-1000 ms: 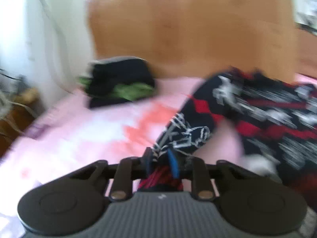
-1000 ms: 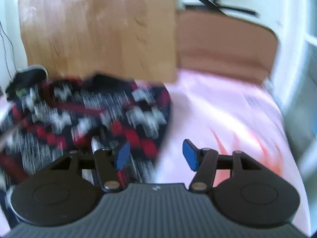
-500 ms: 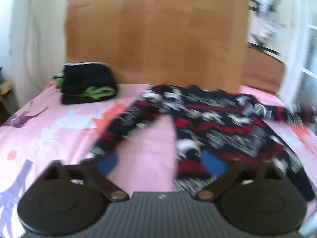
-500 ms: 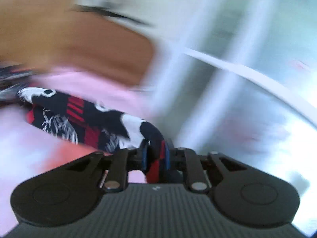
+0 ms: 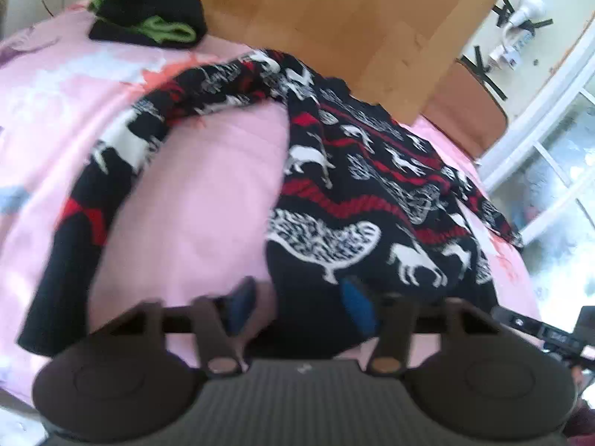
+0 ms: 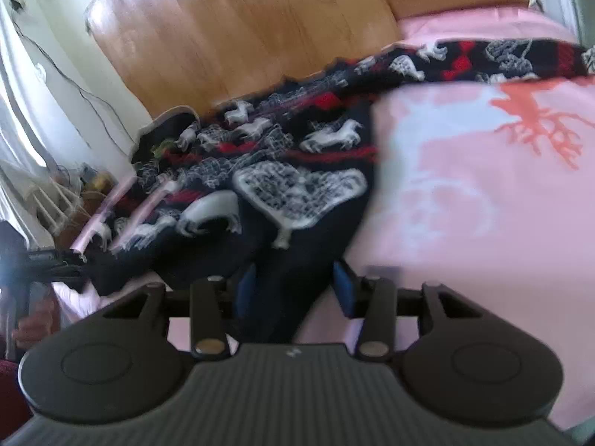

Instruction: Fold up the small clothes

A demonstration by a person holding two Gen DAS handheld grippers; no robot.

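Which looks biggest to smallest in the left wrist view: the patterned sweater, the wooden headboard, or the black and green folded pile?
1. Patterned sweater, though it lies nearest the camera, which inflates it.
2. Wooden headboard, partly cut off by the frame.
3. Black and green folded pile, clearly smallest.

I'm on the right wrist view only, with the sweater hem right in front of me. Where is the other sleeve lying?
Observer: The other sleeve lies stretched out on the pink sheet, angled away from the sweater body and not folded in.
Operator: And the left hand-held gripper?
Observer: The left hand-held gripper is at the hem. Its jaws are closing with dark cloth between them, and one pad is not yet touching.
Operator: Anything near that sleeve?
Observer: A folded black-and-green pile sits in the far corner by the headboard, apart from the sleeve.
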